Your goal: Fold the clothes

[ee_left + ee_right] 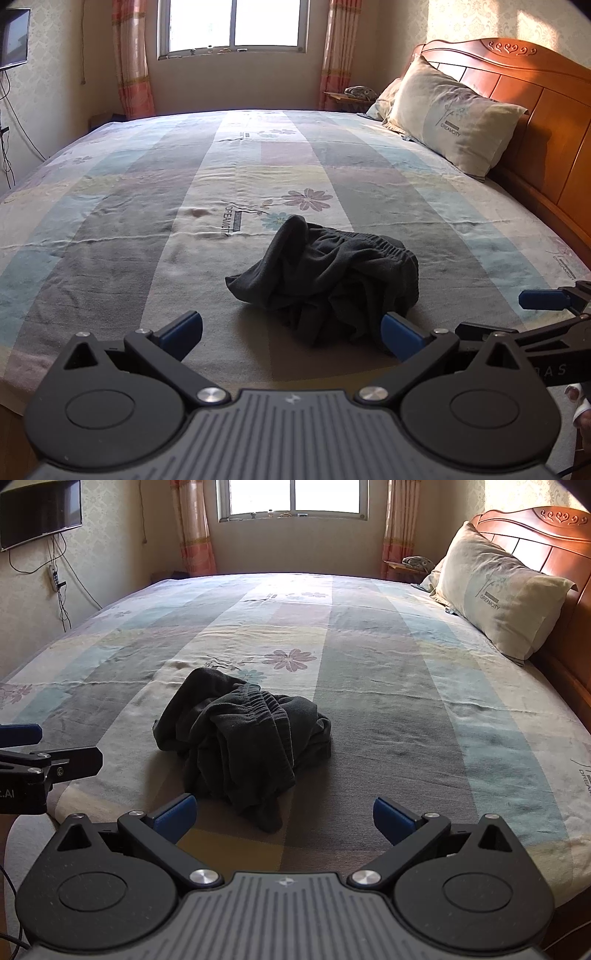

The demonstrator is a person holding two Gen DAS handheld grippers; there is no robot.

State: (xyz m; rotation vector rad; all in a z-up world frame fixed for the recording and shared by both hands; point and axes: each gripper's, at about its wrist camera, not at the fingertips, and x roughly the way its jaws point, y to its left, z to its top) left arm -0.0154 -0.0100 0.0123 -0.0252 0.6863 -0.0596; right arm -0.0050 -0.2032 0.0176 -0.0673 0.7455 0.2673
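A dark grey garment [325,280] with an elastic waistband lies crumpled in a heap on the bed's patchwork sheet [147,229]. In the right wrist view the same garment [243,746] sits left of centre. My left gripper [291,334] is open just short of the heap's near edge, blue pads wide apart, holding nothing. My right gripper [284,818] is also open, with the heap's near tip between and just beyond its fingers. Each gripper shows at the side of the other's view: the right gripper [543,299] and the left gripper [22,734].
Pillows [450,118] lean against the wooden headboard [535,92] on the right. A window [232,26] with curtains is at the far wall, a nightstand [351,98] beside it. A wall-mounted TV [40,511] with hanging cables is on the left.
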